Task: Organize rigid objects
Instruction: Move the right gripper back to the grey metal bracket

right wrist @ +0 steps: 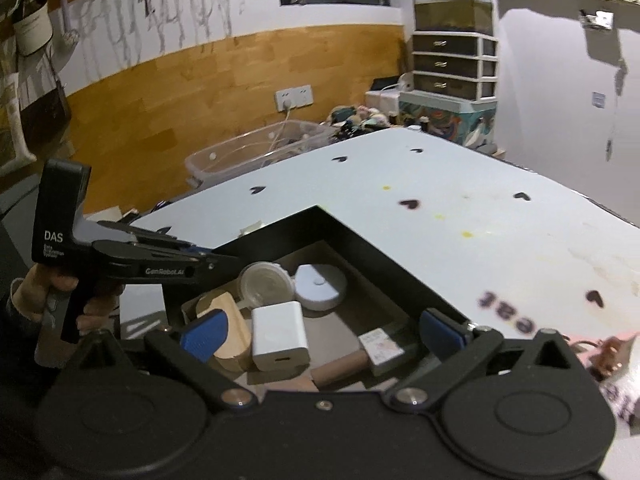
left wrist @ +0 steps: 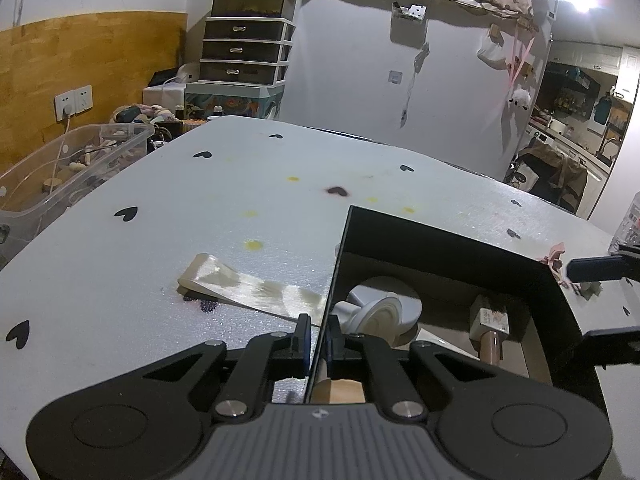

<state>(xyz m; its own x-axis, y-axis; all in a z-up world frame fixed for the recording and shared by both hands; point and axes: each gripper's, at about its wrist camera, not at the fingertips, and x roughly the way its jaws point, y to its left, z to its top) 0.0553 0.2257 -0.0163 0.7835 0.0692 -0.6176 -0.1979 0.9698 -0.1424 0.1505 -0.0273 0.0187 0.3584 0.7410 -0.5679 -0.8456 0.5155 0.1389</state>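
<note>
A black open box [left wrist: 440, 236] stands on the white table. My left gripper [left wrist: 318, 326] is shut on the box's left wall, one pad on each side of it. In the right wrist view a hand holds that left gripper [right wrist: 226, 259] at the box's [right wrist: 360, 248] rim. My right gripper [right wrist: 322, 332] hangs open over the box with nothing between its blue pads. Below it lie a white charger cube [right wrist: 280, 336], a wooden block [right wrist: 230, 344], a round white disc [right wrist: 320, 286], a clear roll [right wrist: 266, 284] and a wooden-handled stamp [right wrist: 360, 356].
A beige strip [left wrist: 248, 284] lies on the table [left wrist: 160, 208] left of the box. A pink item [right wrist: 600, 348] sits by the box's right side. A clear plastic bin [left wrist: 72, 160] stands beyond the table's left edge, and a drawer unit [left wrist: 244, 48] stands behind.
</note>
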